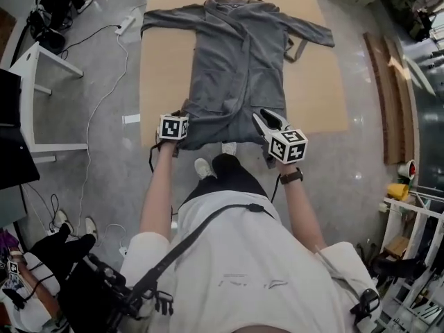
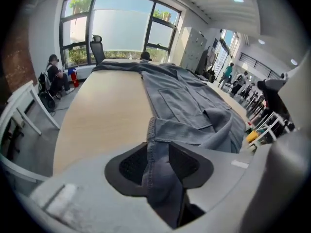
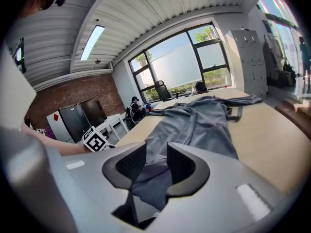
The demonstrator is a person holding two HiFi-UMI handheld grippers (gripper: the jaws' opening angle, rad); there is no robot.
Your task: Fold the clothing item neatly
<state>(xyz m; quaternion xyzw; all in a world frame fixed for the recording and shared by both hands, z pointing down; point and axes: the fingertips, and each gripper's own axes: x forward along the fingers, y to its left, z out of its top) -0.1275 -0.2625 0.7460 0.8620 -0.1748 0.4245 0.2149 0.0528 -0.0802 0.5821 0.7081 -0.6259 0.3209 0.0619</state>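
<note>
So at this point the grey robe [image 1: 236,61] was laid out flat on the wooden table [image 1: 166,75], and it all came down to how it sat relative to the grippers. Its long axis ran straight away from the person: hem [image 1: 222,136] right at the table's near edge, collar [image 1: 232,5] up at the table's far end. Both grippers were at that near edge, one per hem corner, so the whole garment lay ahead of them. Neither hand was really closer. They were pretty much level, the left on the corner toward the table's left side and the right on the other.

The left gripper [image 2: 158,152] had its jaws parted with the stitched hem edge running up between the pads. To me the cloth looked like it was just lying in there, not pinched. Same story for the right gripper [image 3: 156,154]: jaws apart, a bunch of grey fabric sitting in the gap (can't swear it wasn't lightly nipped, but I'd call it loose).

My guess is the next move needs both to bite down on their corners and carry the hem along that long axis toward the collar.

As for the robe itself, it was thick-looking, with the front panels overlapped and patch pockets [image 2: 177,98]. The sleeves [image 1: 170,14] stretched toward the table's side edges, a strap [image 1: 297,47] dangled by the right-side one, and the hem was a bit rumpled.
</note>
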